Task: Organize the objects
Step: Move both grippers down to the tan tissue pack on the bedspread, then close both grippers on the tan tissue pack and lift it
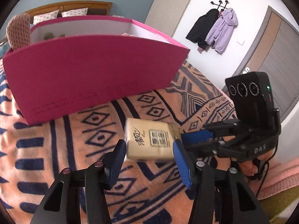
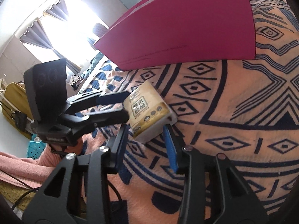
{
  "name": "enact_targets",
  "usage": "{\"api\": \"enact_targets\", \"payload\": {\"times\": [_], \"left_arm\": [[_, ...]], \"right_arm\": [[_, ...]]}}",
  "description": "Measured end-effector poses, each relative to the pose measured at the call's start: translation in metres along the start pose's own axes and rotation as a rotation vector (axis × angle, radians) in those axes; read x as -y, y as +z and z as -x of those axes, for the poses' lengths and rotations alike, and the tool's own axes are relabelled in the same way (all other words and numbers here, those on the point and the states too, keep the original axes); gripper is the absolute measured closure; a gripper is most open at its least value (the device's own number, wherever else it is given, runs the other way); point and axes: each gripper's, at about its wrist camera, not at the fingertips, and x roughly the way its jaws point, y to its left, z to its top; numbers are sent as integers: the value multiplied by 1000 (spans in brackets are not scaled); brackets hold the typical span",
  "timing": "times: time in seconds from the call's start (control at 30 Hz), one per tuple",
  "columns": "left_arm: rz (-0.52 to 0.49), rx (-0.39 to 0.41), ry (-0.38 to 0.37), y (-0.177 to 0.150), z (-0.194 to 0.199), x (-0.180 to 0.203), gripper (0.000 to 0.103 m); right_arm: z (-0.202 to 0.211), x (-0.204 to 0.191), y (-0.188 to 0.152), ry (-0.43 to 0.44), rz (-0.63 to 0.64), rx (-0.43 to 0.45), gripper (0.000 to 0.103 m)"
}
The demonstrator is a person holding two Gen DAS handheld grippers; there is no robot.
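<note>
A beige tissue pack [image 1: 149, 140] with dark printed characters lies on an orange and navy patterned blanket [image 1: 74, 149], just in front of an open pink box [image 1: 93, 74]. My left gripper [image 1: 149, 144] has its blue pads on the pack's two sides. From the right, my right gripper [image 1: 184, 140] closes on the pack's end. In the right wrist view the pack [image 2: 147, 110] sits with its near end between the right gripper's [image 2: 145, 128] blue pads, and the left gripper [image 2: 129, 105] clamps it from the left. The pink box [image 2: 186, 28] stands behind.
A knitted brown item [image 1: 18, 29] sticks up from the box's left corner. Coats [image 1: 214, 28] hang by a door [image 1: 276, 46]. Off the bed's edge are a yellow bag [image 2: 13, 97] and a turquoise basket [image 2: 35, 147]. A pink sleeve [image 2: 18, 164] holds the left gripper.
</note>
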Motion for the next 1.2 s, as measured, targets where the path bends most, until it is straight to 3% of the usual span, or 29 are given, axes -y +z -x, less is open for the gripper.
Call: {"api": "enact_targets", "payload": {"times": [0.2, 0.53, 0.73, 0.87, 1.2], "left_arm": [[7, -22, -31, -9, -2, 11, 52], [11, -17, 19, -5, 1, 22, 52], [50, -12, 6, -2, 2, 18, 52], [71, -10, 2, -2, 2, 17, 61], [101, -1, 12, -2, 3, 18, 64]], "right_arm": [[10, 11, 3, -33, -13, 22, 61], [19, 16, 12, -71, -24, 69, 61], [13, 15, 14, -70, -19, 56, 61], [10, 18, 13, -87, -30, 47, 61], [16, 12, 12, -119, -1, 58, 63]]}}
